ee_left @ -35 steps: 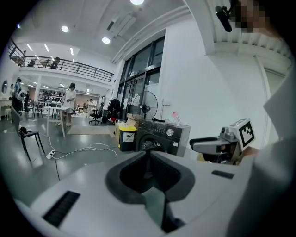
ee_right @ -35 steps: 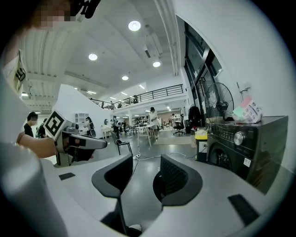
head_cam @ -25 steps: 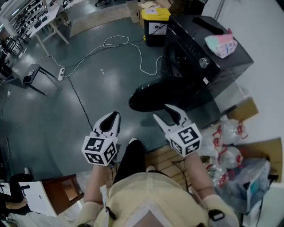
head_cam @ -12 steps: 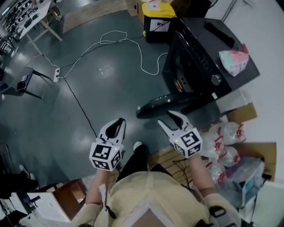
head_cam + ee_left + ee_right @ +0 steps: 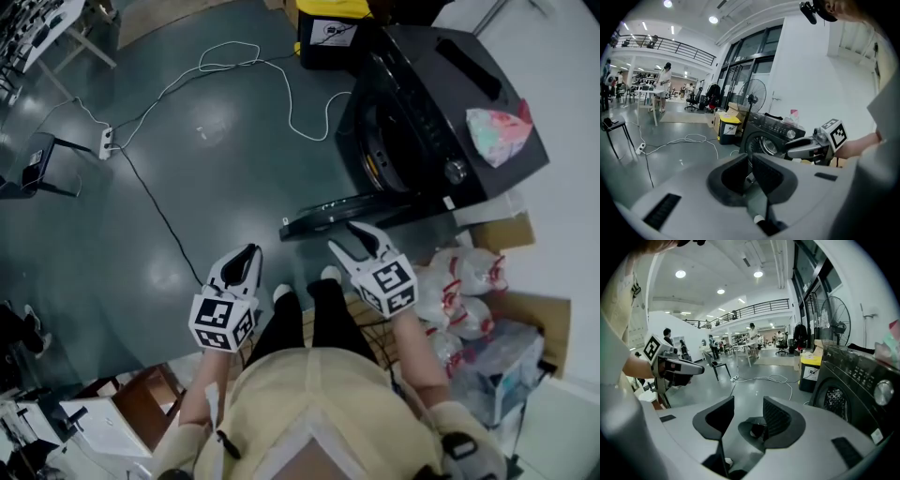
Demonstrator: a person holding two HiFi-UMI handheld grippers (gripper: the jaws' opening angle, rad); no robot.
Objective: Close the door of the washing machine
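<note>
Door (image 5: 323, 219) hangs wide open; my spread, empty right gripper (image 5: 339, 236) hovers beside it, ready to push; left gripper (image 5: 248, 253) clenched, idle.

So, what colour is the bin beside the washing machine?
The bin is black with a yellow lid; clearest in right gripper view.

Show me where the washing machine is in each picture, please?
Head view: the washing machine is at the upper right, seen from above.
Left gripper view: the washing machine is just right of centre, beyond the jaws.
Right gripper view: the washing machine fills the right edge, close up.
Shared landmark: the yellow-lidded bin stands beside the machine in all three views.
</note>
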